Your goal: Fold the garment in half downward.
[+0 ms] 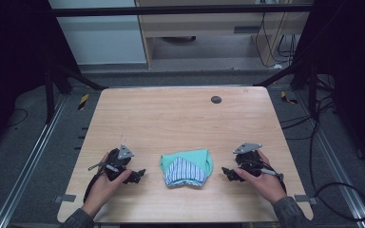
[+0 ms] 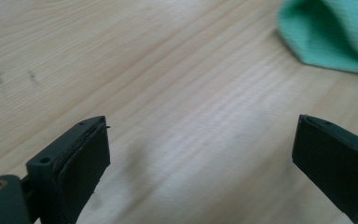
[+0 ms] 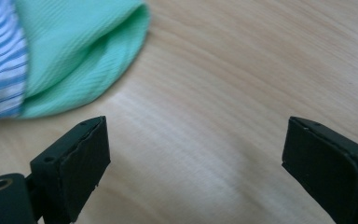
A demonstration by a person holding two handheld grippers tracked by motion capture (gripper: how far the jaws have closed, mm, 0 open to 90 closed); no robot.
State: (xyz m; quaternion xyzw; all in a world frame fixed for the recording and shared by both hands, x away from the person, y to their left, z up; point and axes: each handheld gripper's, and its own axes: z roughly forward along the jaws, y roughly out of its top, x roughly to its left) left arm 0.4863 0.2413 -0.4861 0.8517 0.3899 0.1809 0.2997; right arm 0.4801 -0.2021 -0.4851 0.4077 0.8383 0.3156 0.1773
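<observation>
A folded garment (image 1: 186,167) of mint green cloth with a blue-and-white striped part lies near the front middle of the wooden table (image 1: 171,114). My left gripper (image 1: 139,175) rests low to its left, open, jaws wide with bare wood between them. In the left gripper view (image 2: 200,149) a green corner of the garment (image 2: 331,32) lies ahead at the upper right. My right gripper (image 1: 227,173) sits to the garment's right, open and apart from it. The right gripper view (image 3: 196,149) has the green and striped garment (image 3: 70,51) at the upper left, clear of the jaws.
A small dark round disc (image 1: 216,99) sits near the table's far edge. Black frame bars stand beyond both far corners, and cables lie on the floor at the right. The table's front edge runs just below both hands.
</observation>
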